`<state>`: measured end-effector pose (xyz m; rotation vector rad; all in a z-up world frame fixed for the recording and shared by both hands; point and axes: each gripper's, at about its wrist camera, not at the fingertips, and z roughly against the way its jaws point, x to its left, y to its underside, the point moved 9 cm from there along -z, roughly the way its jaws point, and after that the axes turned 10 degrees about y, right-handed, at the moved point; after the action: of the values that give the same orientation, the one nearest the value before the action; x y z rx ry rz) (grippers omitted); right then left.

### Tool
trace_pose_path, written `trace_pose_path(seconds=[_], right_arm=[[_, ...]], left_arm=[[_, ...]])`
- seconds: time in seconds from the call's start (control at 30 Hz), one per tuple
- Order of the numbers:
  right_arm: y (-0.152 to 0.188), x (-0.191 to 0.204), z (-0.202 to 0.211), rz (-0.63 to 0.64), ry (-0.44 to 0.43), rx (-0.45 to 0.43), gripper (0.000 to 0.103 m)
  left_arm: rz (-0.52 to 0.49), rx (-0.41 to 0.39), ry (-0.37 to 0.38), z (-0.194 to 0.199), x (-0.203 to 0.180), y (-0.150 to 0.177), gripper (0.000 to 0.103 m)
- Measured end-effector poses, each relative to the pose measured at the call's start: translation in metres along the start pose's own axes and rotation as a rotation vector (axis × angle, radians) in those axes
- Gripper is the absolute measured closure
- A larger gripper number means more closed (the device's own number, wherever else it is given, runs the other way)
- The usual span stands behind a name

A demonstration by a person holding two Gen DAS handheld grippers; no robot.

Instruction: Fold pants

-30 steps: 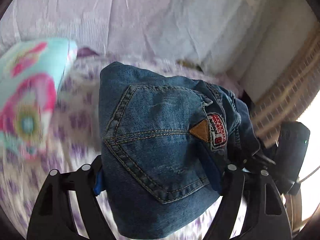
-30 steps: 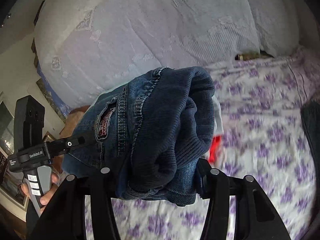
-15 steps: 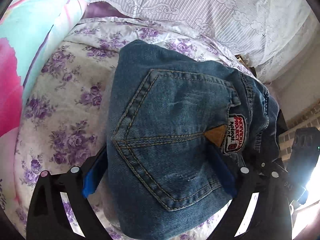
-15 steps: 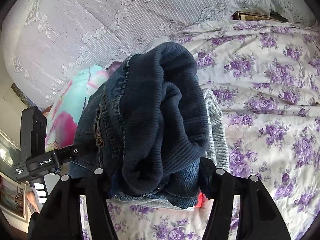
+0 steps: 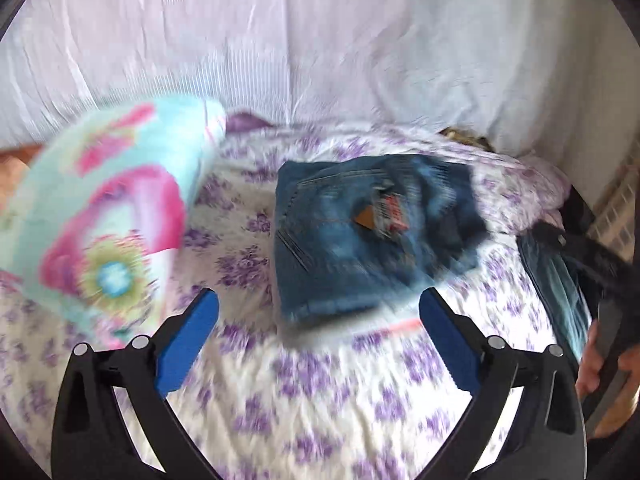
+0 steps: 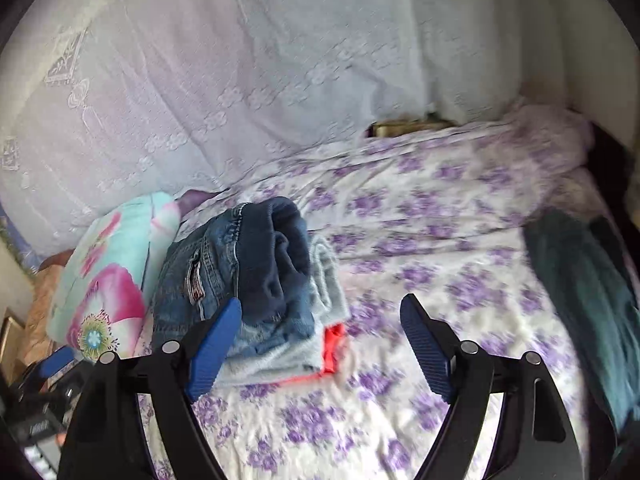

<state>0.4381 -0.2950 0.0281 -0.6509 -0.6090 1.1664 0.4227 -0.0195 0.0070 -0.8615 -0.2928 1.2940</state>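
The folded blue jeans (image 5: 360, 236) lie on the bed, on top of a small stack of folded clothes. In the right wrist view the jeans (image 6: 240, 268) rest on a light blue garment (image 6: 288, 352) and an orange-red one (image 6: 332, 348). My left gripper (image 5: 318, 324) is open and empty, just short of the jeans' near edge. My right gripper (image 6: 320, 332) is open and empty, drawn back beside the stack; its left pad overlaps the jeans in view.
The bed has a white sheet with purple flowers (image 5: 304, 392). A turquoise and pink flowered pillow (image 5: 100, 232) lies left of the stack. Dark teal clothing (image 6: 584, 300) lies at the bed's right side. A white lace curtain (image 6: 240, 60) hangs behind.
Both grippers have opened and let go of the folded jeans, which now lie on the stack. Both grippers have pulled back from them.
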Motion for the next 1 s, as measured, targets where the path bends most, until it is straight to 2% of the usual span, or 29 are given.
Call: trace_pose_path(seconds=[0.07, 0.1, 0.17, 0.2, 0.3, 0.4, 0.47, 0.53, 0.63, 0.87, 1.0], right_arm=[[0.022, -0.008, 0.031, 0.01, 0.021, -0.044, 0.011], [0.038, -0.01, 0.048, 0.021, 0.012, -0.084, 0.01], [0.073, -0.016, 0.075, 0.045, -0.006, -0.157, 0.009], [0.095, -0.016, 0.086, 0.067, -0.005, -0.186, 0.008], [0.15, -0.021, 0.097, 0.136, 0.035, -0.195, 0.006], [0.178, -0.027, 0.089, 0.151, 0.076, -0.158, 0.006], [0.187, -0.026, 0.088, 0.148, 0.048, -0.143, 0.006], [0.19, -0.026, 0.087, 0.155, 0.059, -0.168, 0.006], [0.197, -0.03, 0.085, 0.184, 0.122, -0.203, 0.006], [0.207, -0.032, 0.072, 0.203, 0.133, -0.17, 0.006], [0.208, -0.03, 0.071, 0.213, 0.133, -0.17, 0.006]], left_arm=[[-0.058, -0.038, -0.018, 0.034, -0.023, 0.024, 0.005], [-0.08, -0.061, -0.028, 0.048, -0.032, 0.036, 0.005], [-0.097, -0.093, -0.115, 0.072, -0.042, 0.067, 0.005], [-0.098, -0.106, -0.136, 0.08, -0.045, 0.081, 0.005], [-0.081, -0.133, -0.134, 0.094, -0.053, 0.123, 0.005], [-0.095, -0.153, -0.17, 0.097, -0.055, 0.135, 0.005], [-0.11, -0.18, -0.177, 0.098, -0.057, 0.137, 0.005], [-0.102, -0.207, -0.154, 0.096, -0.056, 0.139, 0.005], [-0.075, -0.178, -0.15, 0.086, -0.052, 0.146, 0.005], [-0.048, -0.131, -0.182, 0.061, -0.04, 0.156, 0.005], [-0.066, -0.115, -0.173, 0.054, -0.044, 0.16, 0.005]])
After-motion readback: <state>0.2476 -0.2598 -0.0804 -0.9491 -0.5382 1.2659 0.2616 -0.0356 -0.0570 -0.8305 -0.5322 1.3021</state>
